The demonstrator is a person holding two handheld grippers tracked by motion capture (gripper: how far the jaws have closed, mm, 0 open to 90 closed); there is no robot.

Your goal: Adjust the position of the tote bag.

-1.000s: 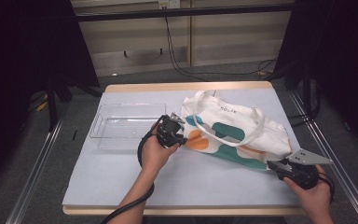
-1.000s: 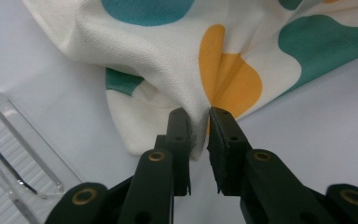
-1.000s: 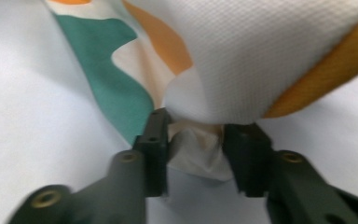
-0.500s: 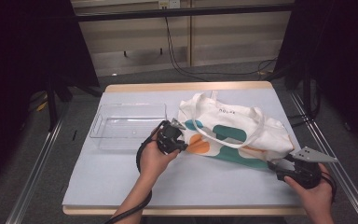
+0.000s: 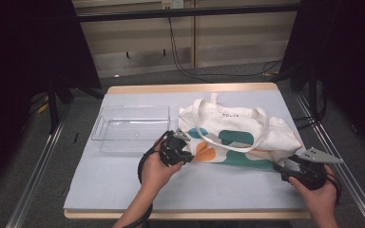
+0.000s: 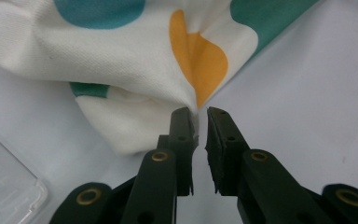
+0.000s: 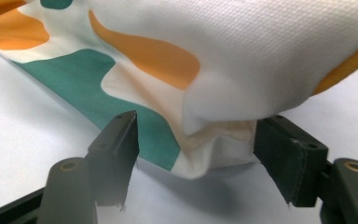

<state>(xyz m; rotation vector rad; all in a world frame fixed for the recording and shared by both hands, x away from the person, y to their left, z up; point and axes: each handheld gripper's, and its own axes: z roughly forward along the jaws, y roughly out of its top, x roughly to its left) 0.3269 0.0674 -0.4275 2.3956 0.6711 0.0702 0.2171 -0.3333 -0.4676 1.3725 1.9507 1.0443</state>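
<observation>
A clear plastic tray (image 5: 130,124) stands at the left of the table (image 5: 123,194), with nothing visible in it; its rounded corner also appears in the left gripper view (image 6: 9,186). Just to its right, the left gripper (image 5: 186,151) meets the near-left edge of the tote bag (image 5: 240,137); in the left gripper view its jaws are drawn nearly together and pinch a thin fold of the cloth (image 6: 193,100) at the tip, the fabric puckering toward that point. The tote bag lies flat across the right half of the table, well clear of the tray's interior, its white handles (image 5: 204,130) looped over a pattern of teal and orange patches. At the far right, the right gripper (image 5: 279,167) sits at the bag's near-right corner; its jaws have just been opening and now stand spread, the crumpled corner (image 7: 214,144) between them but untouched by either pad. The bag is judged light, soft and limp: it will sag and fold wherever unsupported, is not fragile, and its woven surface should resist slipping. Corners, the hemmed edge or the handles offer the surest hold, preferably at two well-separated points so the cloth stays spread.
</observation>
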